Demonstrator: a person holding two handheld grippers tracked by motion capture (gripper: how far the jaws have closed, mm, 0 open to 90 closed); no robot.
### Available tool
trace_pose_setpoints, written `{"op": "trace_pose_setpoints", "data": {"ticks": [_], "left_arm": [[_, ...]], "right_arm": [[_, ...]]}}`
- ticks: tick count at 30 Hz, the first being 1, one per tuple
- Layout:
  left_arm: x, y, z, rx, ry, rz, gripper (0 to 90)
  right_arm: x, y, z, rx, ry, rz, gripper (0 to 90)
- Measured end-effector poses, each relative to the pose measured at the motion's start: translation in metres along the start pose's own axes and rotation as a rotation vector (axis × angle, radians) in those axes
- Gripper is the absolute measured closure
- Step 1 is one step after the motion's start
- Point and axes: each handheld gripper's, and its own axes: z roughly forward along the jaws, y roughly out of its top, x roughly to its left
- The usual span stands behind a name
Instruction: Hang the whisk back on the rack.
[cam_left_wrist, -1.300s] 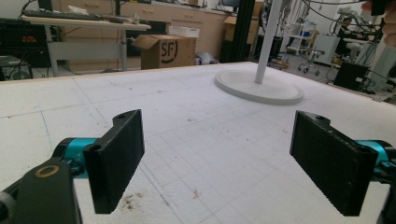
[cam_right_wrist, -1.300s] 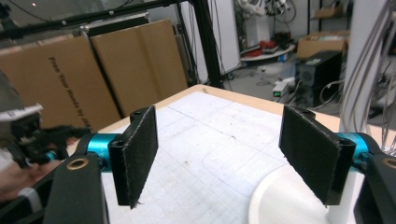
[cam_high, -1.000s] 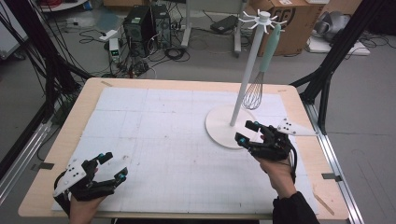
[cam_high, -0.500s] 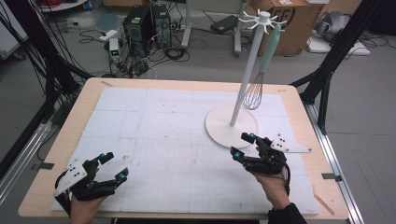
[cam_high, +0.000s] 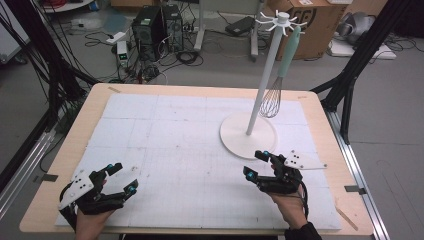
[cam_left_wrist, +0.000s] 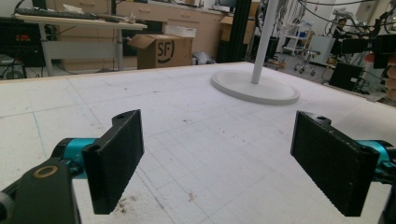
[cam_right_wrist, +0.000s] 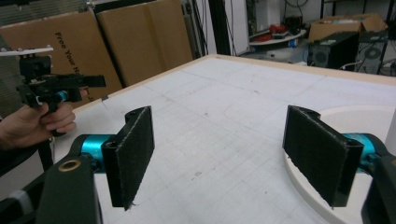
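A wooden table (cam_high: 320, 100) carries a white gridded mat (cam_high: 175, 145); a round stand base (cam_high: 247, 136) sits on it

My whisk (cam_high: 272, 100) is hanging off the white hook stand (cam_high: 260, 85) at the far right of the table, mint-green handle up top, wire head dangling just above the stand's round base, tilted a little.

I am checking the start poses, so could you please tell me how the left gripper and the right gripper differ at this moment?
The left gripper sits at the table's near left corner, far from the white stand; the right gripper sits just in front of the stand's round base. The left gripper's grey plate lies on its outer left side, the right gripper's on its outer right. Both have open, empty jaws and hang low over the white mat.
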Motion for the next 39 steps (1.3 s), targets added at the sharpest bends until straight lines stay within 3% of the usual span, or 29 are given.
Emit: {"op": "trace_pose_setpoints", "data": {"ticks": [5, 7, 12, 31, 39], "left_arm": [[0.0, 0.0, -0.001, -0.004, 0.0, -0.001, 17.9], [0.0, 0.0, -0.001, -0.005, -0.002, -0.004, 17.9], [0.0, 0.0, 0.0, -0.004, -0.001, -0.001, 17.9], [0.004, 0.0, -0.004, -0.015, 0.012, -0.02, 17.5], [0.003, 0.0, -0.003, -0.009, 0.005, -0.015, 17.5]], "right_arm": [[0.003, 0.0, -0.003, -0.015, 0.002, -0.008, 25.3], [0.002, -0.006, -0.006, -0.046, 0.019, -0.019, 29.6], [-0.004, -0.01, -0.007, -0.043, 0.01, 0.012, 28.6], [-0.001, -0.013, -0.003, -0.015, 0.011, -0.011, 27.0], [-0.002, -0.014, -0.003, -0.018, 0.013, 0.004, 27.0]]}}
